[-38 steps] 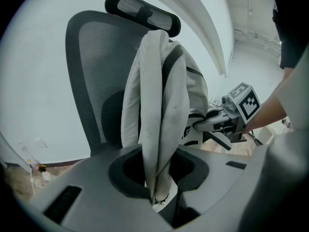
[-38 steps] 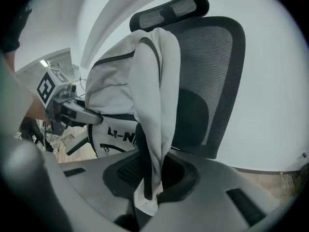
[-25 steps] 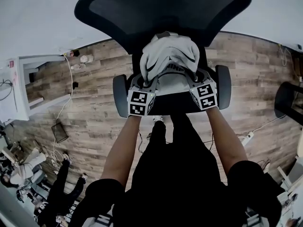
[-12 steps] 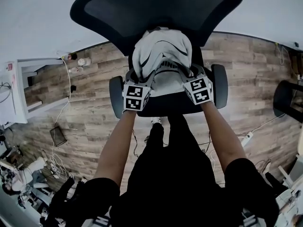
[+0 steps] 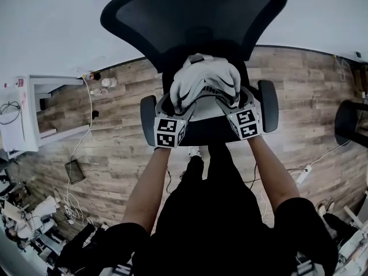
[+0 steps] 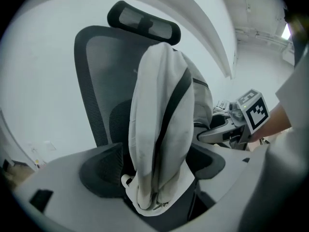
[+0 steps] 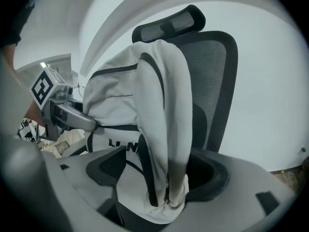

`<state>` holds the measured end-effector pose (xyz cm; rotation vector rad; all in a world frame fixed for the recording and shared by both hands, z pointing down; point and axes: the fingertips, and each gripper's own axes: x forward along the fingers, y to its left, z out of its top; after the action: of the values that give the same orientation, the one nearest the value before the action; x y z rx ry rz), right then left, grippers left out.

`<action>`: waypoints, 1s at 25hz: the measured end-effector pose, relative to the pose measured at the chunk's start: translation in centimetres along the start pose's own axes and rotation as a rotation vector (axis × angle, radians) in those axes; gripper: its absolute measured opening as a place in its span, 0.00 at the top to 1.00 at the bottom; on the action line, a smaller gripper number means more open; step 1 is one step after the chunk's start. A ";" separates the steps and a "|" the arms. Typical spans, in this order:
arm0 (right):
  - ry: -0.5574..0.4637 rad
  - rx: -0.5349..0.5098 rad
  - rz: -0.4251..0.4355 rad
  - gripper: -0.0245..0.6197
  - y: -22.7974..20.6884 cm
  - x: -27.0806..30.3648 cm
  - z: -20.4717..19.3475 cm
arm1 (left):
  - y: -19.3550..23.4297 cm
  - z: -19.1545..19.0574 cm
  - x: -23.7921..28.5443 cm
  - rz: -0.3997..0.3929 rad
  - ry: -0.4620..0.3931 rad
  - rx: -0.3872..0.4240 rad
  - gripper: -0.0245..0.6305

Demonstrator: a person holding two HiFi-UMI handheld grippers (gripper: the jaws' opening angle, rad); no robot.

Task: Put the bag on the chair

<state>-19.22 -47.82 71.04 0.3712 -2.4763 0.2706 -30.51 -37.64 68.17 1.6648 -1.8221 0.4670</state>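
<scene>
White backpack (image 5: 204, 82) leans upright against the office chair (image 5: 190, 16) backrest; left gripper (image 5: 172, 105) and right gripper (image 5: 234, 99) jaws have just been opening wide around its sides, releasing it

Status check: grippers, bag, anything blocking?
Left gripper and right gripper: fingers just opened, bag sides between them, unpinched. Bag upright on chair seat, against backrest. Nothing in the way.

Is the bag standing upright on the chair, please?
Upright: the bag stands tall on the chair seat, in front of the mesh backrest.
</scene>
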 end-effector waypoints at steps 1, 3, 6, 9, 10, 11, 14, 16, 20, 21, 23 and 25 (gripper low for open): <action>-0.007 -0.002 -0.011 0.40 0.1 -0.6 -0.1 | -0.1 0.1 -0.6 0.002 -0.009 0.010 0.36; -0.022 0.004 -0.039 0.39 0.2 -1.8 -0.1 | -0.3 0.5 -1.7 0.011 -0.029 0.029 0.35; -0.055 0.020 -0.069 0.38 0.5 -3.8 0.7 | -0.3 1.1 -3.5 0.015 -0.063 0.031 0.35; -0.095 0.035 -0.076 0.38 1.5 -5.8 2.7 | -0.4 2.4 -5.2 -0.026 -0.105 -0.006 0.36; -0.113 0.035 -0.078 0.38 1.9 -6.5 3.6 | -0.5 2.9 -5.8 -0.035 -0.121 -0.011 0.36; -0.134 0.034 -0.077 0.38 2.3 -7.3 4.5 | -0.6 3.4 -6.5 -0.042 -0.139 -0.013 0.36; -0.205 0.028 -0.039 0.39 4.3 -10.0 6.9 | -2.0 4.8 -9.0 -0.081 -0.199 0.008 0.36; -0.256 0.021 -0.008 0.39 5.8 -11.7 8.5 | -3.5 5.3 -10.5 -0.117 -0.229 0.043 0.36; -0.328 0.018 -0.012 0.62 7.6 -14.2 10.5 | -4.8 6.1 -13.4 -0.120 -0.267 0.079 0.42; -0.334 0.018 -0.013 0.71 8.0 -14.8 10.7 | -4.9 6.3 -14.2 -0.101 -0.277 0.083 0.58; -0.336 0.009 -0.019 0.90 9.0 -15.5 10.7 | -4.8 6.8 -15.6 -0.079 -0.307 0.085 0.89; -0.345 0.006 -0.025 0.93 9.9 -16.4 11.0 | -5.0 7.4 -17.0 -0.091 -0.340 0.086 0.93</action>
<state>-15.78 -38.26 51.40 0.4861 -2.8065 0.2181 -26.93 -30.14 50.84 1.9740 -1.9750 0.2351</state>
